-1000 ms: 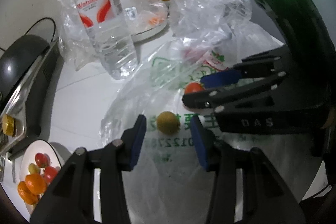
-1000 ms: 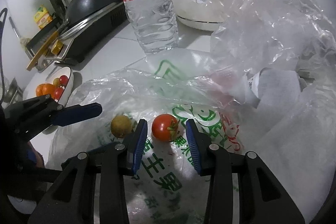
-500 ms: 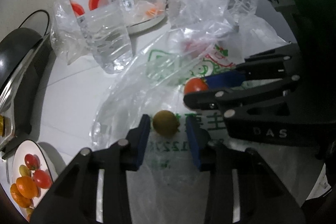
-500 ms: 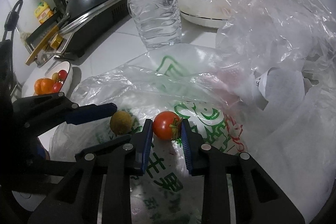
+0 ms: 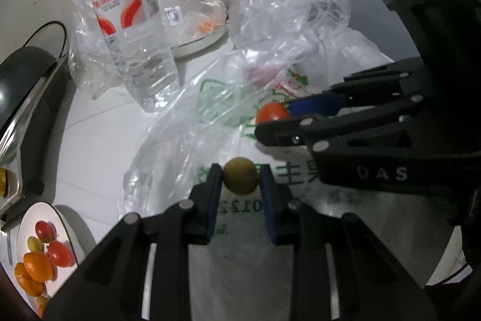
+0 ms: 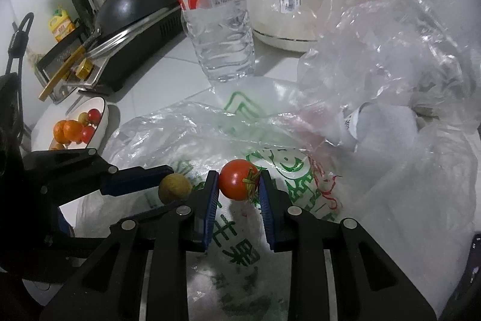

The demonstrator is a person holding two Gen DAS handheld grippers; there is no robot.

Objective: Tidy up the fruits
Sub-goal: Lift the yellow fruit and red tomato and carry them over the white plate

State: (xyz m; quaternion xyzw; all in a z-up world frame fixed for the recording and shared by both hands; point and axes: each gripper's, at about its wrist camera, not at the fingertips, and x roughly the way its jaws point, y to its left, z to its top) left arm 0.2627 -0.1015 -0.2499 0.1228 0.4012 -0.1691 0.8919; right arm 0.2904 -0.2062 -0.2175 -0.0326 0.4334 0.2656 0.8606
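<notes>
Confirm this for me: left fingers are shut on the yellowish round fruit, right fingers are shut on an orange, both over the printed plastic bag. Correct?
Not quite. In the right wrist view, the right gripper is shut on a red tomato, not an orange. The left gripper does grip the yellowish round fruit, both over the printed plastic bag.

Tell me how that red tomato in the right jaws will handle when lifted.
The tomato looks smooth and glossy, so it could slip. It probably bruises under a hard squeeze. Being round, it would likely roll across the printed plastic bag if the right gripper dropped it.
</notes>
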